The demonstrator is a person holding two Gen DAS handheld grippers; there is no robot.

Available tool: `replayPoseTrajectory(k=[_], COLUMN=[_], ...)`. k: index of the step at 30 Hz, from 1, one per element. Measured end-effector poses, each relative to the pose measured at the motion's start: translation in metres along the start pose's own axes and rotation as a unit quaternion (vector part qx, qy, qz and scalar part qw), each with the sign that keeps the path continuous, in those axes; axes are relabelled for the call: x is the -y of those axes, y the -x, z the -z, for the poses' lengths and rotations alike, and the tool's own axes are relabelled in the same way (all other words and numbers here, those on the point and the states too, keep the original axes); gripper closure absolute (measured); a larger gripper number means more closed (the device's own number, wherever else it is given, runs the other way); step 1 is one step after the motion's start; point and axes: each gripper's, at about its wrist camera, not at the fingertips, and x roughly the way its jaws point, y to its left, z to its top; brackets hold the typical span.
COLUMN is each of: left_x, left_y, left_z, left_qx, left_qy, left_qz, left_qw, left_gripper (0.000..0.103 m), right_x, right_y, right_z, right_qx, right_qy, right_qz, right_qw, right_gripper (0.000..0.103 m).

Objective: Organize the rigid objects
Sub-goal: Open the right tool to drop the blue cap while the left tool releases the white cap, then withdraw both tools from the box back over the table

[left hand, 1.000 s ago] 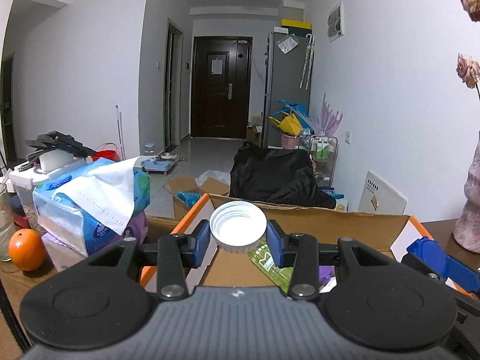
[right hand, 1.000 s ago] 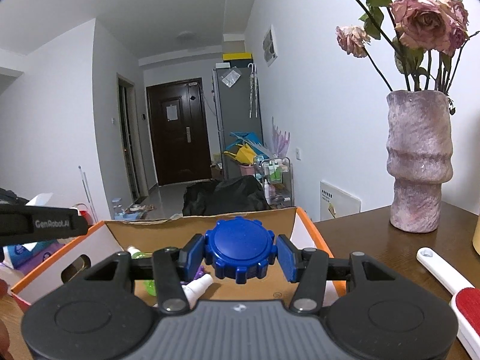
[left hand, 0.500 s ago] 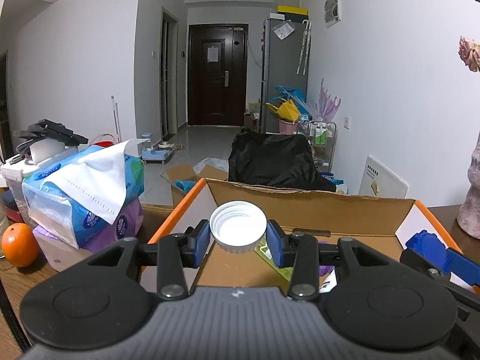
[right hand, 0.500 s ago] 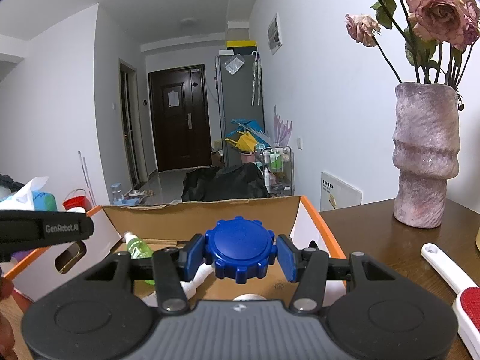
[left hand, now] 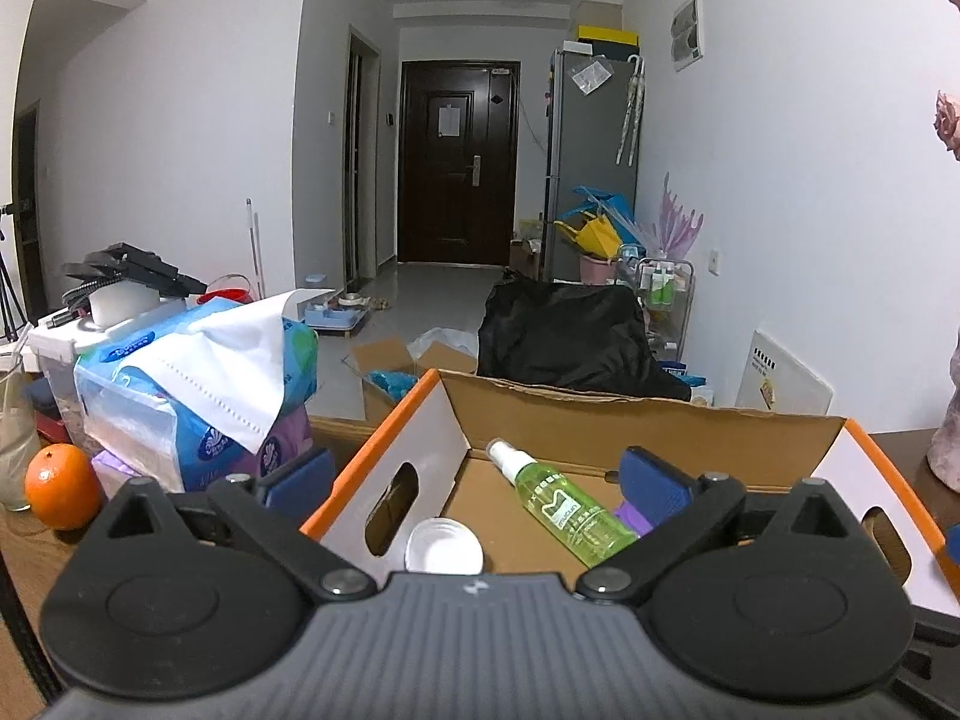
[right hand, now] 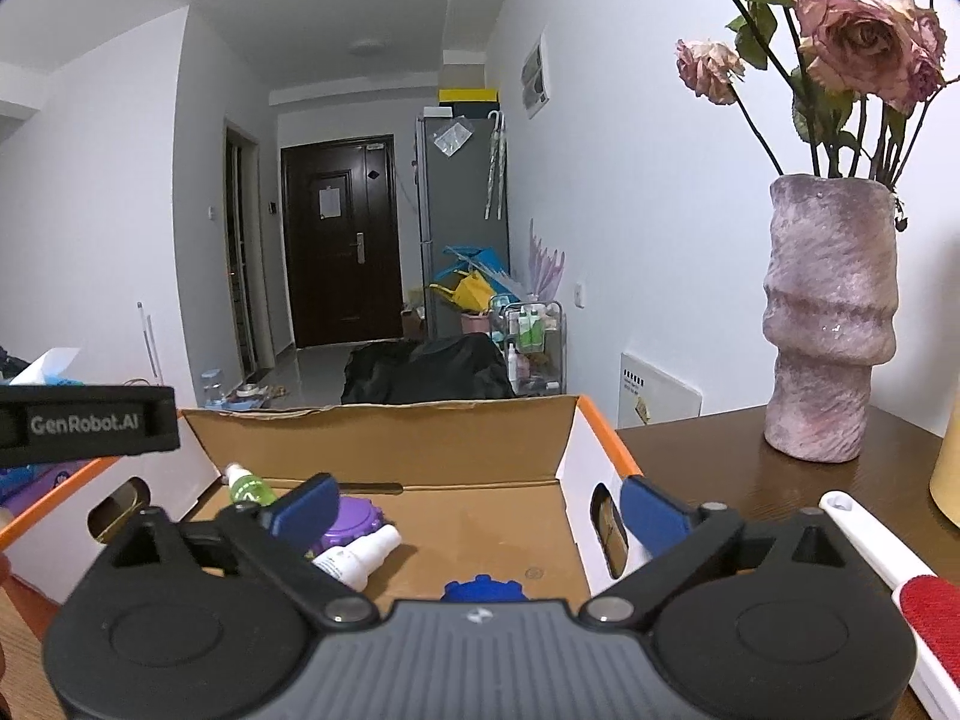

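Observation:
An open cardboard box [left hand: 630, 426] with orange edges stands on the table in front of both grippers. My left gripper [left hand: 477, 480] hangs over its near left side, jaws opening wide with nothing between them. A white lid [left hand: 444, 549] lies below it on the box floor, beside a green spray bottle [left hand: 570, 507]. My right gripper [right hand: 478, 509] is over the box [right hand: 384, 444] too, jaws opening and empty. A blue ridged lid [right hand: 480, 588] lies just under it, half hidden by the gripper body. A purple lid [right hand: 354, 519] and a small white spray bottle [right hand: 360, 558] lie nearby.
Tissue packs [left hand: 198, 396] and an orange [left hand: 60, 486] sit left of the box. To its right stand a pink vase [right hand: 831, 324] with dried roses and a white lint brush [right hand: 888, 582] with a red pad. The left gripper's body [right hand: 90, 426] shows at the right wrist view's left edge.
Both grippers went from shut to wide open. The white lid left the left jaws and the blue lid left the right jaws; both now lie in the box.

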Motion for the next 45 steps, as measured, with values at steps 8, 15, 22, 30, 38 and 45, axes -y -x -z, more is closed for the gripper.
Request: replayPoseTrajectory(k=[8, 15, 22, 30, 38, 45], left_x=[0.002, 0.0, -0.006, -0.013, -0.022, -0.032], left_y=[0.004, 0.008, 0.017, 0.034, 0.054, 0.076], left_z=[0.0, 0.001, 0.003, 0.007, 0.017, 0.03], left_qx=[0.006, 0.008, 0.007, 0.016, 0.017, 0.009], left_qy=[-0.004, -0.004, 0.0, -0.006, -0.011, -0.005], left_qz=[-0.003, -0.003, -0.003, -0.005, -0.01, -0.013], left_qw=[1.0, 1.0, 1.0, 0.9998, 0.9997, 0.9999], left_gripper=[0.0, 0.0, 0.0, 0.0, 0.0, 0.0], right_x=[0.0, 0.001, 0.006, 0.015, 0.026, 0.036], right_y=[0.003, 0.008, 0.02, 0.036, 0.057, 0.082], right_z=[0.0, 0.002, 0.003, 0.005, 0.01, 0.018], right_qx=[0.003, 0.011, 0.023, 0.042, 0.049, 0.051], right_qy=[-0.003, -0.002, -0.001, 0.005, 0.009, 0.013], right_qz=[0.001, 0.002, 0.0, -0.001, 0.0, 0.003], right_qw=[1.0, 1.0, 1.0, 0.999, 0.999, 0.999], right_gripper=[0.0, 0.0, 0.0, 0.0, 0.0, 0.0])
